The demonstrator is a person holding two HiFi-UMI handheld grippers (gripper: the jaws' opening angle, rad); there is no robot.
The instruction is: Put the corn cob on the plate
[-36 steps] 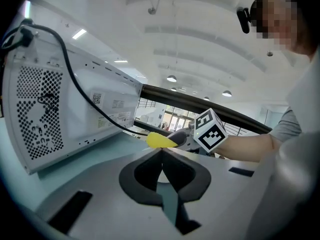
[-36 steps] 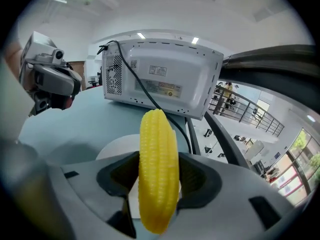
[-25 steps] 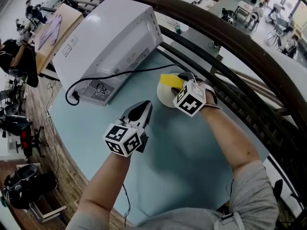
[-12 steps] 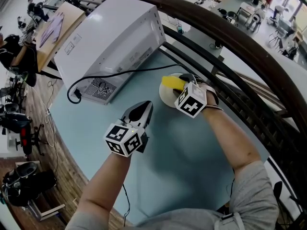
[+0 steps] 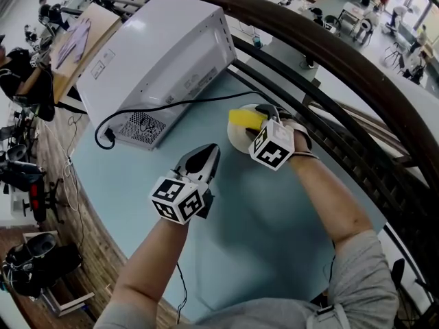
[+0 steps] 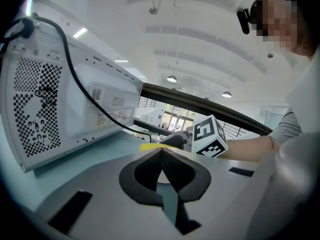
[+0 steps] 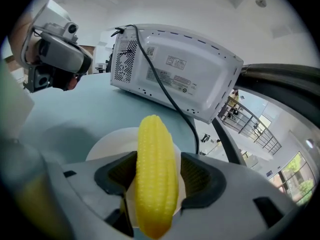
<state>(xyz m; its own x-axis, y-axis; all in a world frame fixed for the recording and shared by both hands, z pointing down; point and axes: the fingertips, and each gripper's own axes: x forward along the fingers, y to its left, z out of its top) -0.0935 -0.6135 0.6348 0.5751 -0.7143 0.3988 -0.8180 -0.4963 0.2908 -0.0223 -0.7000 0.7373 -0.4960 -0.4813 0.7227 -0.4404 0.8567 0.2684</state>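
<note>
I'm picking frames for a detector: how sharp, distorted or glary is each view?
Head view: strong fisheye, the railing bows; the corn cob is small but clear. Right gripper view: corn cob sharp, evenly lit, no glare, corners black. Left gripper view: microwave bulges, ceiling lights bright.

Head view: high over the counter (image 5: 274,232), facing steeply down, whole counter in frame. Camera on the left gripper (image 5: 206,153): low, just above the counter, facing across to the right gripper (image 5: 258,115) and the microwave (image 5: 158,60) at the far left edge. Camera on the right gripper: tilted down, very near the plate (image 7: 105,144), facing the microwave's back. All three share the microwave and its cord (image 5: 178,103).
</note>
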